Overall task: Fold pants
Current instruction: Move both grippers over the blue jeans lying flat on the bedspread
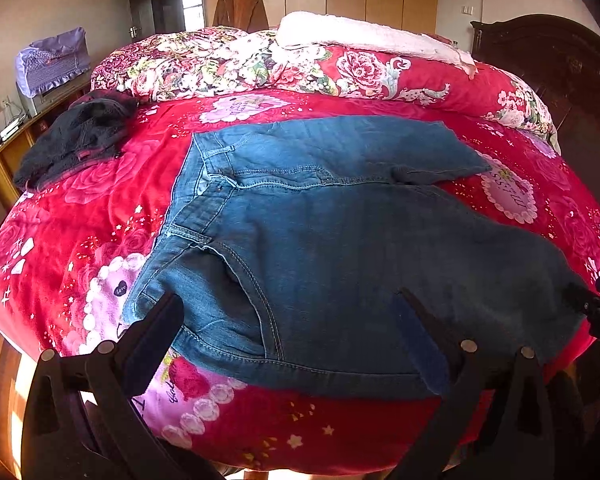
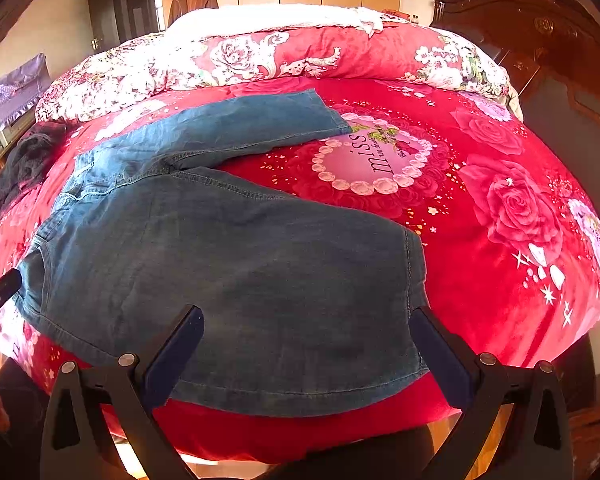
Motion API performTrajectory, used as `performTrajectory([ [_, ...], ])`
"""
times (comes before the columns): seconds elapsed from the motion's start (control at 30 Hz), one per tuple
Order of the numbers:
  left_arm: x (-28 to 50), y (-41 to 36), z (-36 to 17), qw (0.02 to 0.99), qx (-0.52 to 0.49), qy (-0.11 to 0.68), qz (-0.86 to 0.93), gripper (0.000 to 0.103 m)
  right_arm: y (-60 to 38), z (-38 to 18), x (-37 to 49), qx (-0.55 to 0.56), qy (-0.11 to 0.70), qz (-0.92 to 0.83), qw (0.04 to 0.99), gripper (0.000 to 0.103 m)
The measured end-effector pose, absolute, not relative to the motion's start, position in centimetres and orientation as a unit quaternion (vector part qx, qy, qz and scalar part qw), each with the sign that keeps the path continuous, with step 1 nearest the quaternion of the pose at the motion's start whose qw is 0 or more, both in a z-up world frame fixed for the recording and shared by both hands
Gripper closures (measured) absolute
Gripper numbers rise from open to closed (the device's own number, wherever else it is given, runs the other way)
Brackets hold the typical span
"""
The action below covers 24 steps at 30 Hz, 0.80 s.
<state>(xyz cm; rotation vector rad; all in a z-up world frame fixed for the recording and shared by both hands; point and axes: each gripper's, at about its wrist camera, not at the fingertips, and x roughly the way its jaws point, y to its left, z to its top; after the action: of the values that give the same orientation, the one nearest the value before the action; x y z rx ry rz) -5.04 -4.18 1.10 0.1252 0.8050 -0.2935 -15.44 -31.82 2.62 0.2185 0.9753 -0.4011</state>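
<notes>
Blue denim pants (image 1: 340,240) lie flat on the red floral bedspread (image 1: 80,216), waistband to the left, legs spread apart to the right. My left gripper (image 1: 288,304) hovers open over the near hip and pocket area, holding nothing. In the right wrist view the same pants (image 2: 240,264) show the near leg's hem close to the bed's front edge. My right gripper (image 2: 306,316) stands open above that near leg end, with nothing held between its fingers. The far leg (image 2: 252,120) angles off toward the back.
A dark garment (image 1: 72,140) lies crumpled at the bed's left side. A rolled floral quilt (image 1: 260,64) with a white blanket (image 1: 364,34) lines the far side. A dark wooden headboard (image 2: 540,48) stands at right. A low cabinet (image 1: 16,136) sits at left.
</notes>
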Motion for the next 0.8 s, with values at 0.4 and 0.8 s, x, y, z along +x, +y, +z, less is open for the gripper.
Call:
performTrajectory([
  [0.4, -4.7, -4.2, 0.6, 0.903, 0.061, 0.402, -0.138, 0.000, -31.9, 2.4, -15.4, 0.106, 0.467, -0.191, 0.857, 0.000],
  [0.8, -2.9, -3.4, -0.5, 0.880, 0.045, 0.454, -0.128, 0.000, -35.8, 2.0, -15.7, 0.165, 0.472, -0.210, 0.840, 0.000],
])
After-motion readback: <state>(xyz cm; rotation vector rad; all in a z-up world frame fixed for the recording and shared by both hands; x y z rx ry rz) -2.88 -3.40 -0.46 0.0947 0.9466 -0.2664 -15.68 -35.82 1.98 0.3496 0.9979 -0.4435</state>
